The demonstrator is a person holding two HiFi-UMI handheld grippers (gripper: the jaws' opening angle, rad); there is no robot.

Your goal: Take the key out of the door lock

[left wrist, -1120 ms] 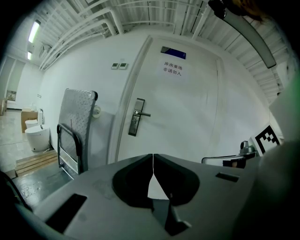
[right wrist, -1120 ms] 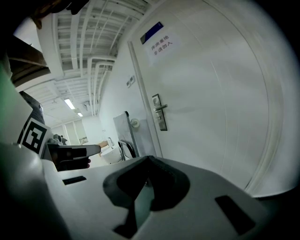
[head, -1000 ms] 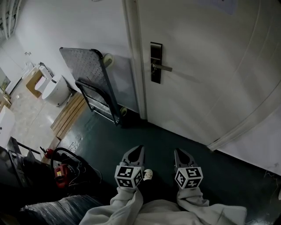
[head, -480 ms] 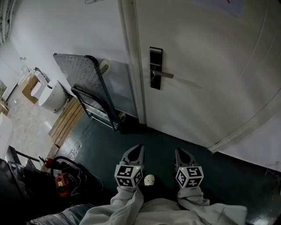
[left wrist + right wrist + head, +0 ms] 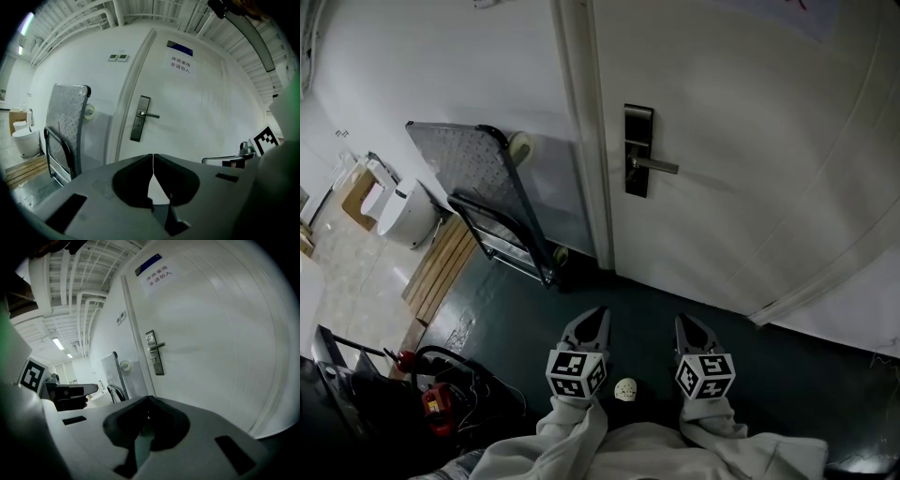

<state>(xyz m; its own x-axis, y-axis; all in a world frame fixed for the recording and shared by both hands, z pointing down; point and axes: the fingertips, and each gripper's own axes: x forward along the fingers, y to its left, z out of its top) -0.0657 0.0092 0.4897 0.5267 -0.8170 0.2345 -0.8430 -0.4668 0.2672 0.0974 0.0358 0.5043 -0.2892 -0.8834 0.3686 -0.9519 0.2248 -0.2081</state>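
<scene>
Well short of the door lock (image 5: 638,150), left gripper (image 5: 592,319) and right gripper (image 5: 686,324) jaws both closed, empty; could arrive unopened and knock the handle (image 5: 656,166) instead of the unseen key

The left sleeve (image 5: 569,433) and the right sleeve (image 5: 714,429) were pale grey cloth, loose and creased, along the head view's six o'clock edge. The left gripper (image 5: 596,314) and the right gripper (image 5: 682,321) had light grey shells tapering toward twelve o'clock. At each shell's six o'clock end sat a white cube with black square markers: the left cube (image 5: 576,373) and the right cube (image 5: 704,376). The left gripper view showed a dark hollow (image 5: 131,183) behind the jaws and a dark rectangular slot (image 5: 65,213) at eight o'clock.
</scene>
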